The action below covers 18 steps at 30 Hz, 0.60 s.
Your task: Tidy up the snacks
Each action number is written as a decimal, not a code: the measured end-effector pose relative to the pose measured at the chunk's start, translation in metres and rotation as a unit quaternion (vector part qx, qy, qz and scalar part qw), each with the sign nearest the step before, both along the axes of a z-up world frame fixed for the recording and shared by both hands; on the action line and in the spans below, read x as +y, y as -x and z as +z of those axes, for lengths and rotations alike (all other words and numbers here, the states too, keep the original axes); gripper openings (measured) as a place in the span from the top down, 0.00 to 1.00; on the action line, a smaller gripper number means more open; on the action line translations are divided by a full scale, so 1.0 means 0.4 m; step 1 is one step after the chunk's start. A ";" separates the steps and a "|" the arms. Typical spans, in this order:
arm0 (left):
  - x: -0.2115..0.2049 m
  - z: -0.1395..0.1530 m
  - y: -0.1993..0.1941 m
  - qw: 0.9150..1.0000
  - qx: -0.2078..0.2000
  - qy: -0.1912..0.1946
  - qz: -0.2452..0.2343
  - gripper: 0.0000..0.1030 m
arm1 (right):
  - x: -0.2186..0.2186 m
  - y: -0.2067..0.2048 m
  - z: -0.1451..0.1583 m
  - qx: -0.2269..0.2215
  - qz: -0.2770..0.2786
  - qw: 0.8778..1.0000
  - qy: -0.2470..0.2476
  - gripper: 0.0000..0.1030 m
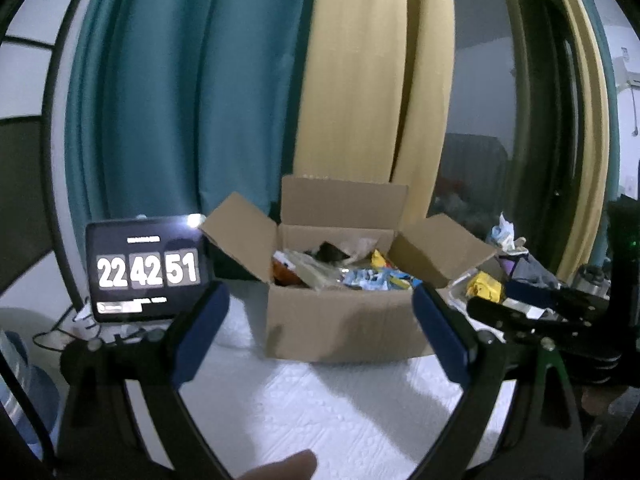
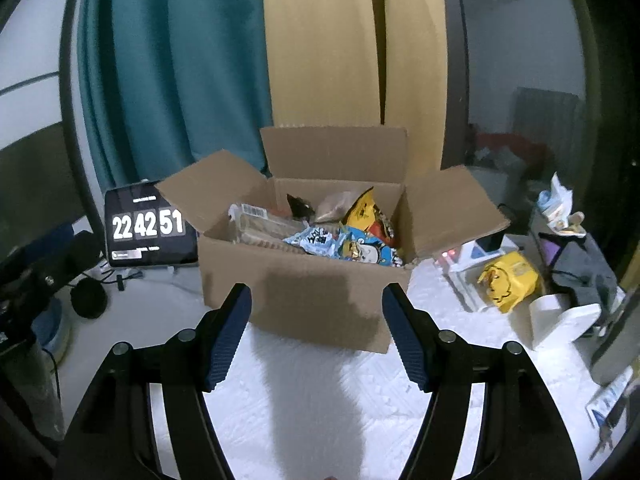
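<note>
**Before the open box: both grippers empty**

On the white cloth [image 2: 312,400] stands a cardboard box [image 2: 304,300], flaps raised, snack packets [image 2: 352,246] inside. Left gripper [image 1: 320,332] and right gripper [image 2: 316,334] face its front wall, jaws spread wide, holding nothing. Left of the box, a clock screen [image 2: 148,226]; right of it, a yellow pack [image 2: 508,284].

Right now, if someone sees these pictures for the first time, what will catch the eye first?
The open cardboard box in the middle of the white surface, its flaps spread and bright snack packets piled inside. Left of it stands a dark tablet with big white clock digits. Right of the box lies a yellow packet among clutter, and both grippers, left gripper and right gripper, are open and empty.
</note>
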<state>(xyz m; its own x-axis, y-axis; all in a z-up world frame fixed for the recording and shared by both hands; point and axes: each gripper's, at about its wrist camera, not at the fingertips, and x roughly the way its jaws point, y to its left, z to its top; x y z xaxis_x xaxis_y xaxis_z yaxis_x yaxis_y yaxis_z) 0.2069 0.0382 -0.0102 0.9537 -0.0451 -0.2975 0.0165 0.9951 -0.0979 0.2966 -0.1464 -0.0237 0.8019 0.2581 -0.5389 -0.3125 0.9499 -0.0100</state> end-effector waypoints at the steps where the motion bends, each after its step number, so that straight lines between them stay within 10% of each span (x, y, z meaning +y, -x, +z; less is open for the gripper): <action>1: -0.004 0.006 0.013 1.000 -0.004 -0.001 0.000 0.09 | -0.001 0.014 0.009 -0.004 0.000 1.000 0.000 0.31; 18: -0.052 0.100 0.231 0.997 -0.071 -0.029 0.004 0.09 | -0.019 0.243 0.154 -0.087 0.006 0.996 -0.011 0.27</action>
<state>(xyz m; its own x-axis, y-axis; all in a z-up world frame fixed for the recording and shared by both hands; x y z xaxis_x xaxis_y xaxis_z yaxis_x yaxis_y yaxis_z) 0.1144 0.0174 0.0296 0.9865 -0.0246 -0.1618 0.0188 0.9991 -0.0372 0.1993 -0.1539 0.0377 0.8795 0.2785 -0.3860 -0.3196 0.9465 -0.0452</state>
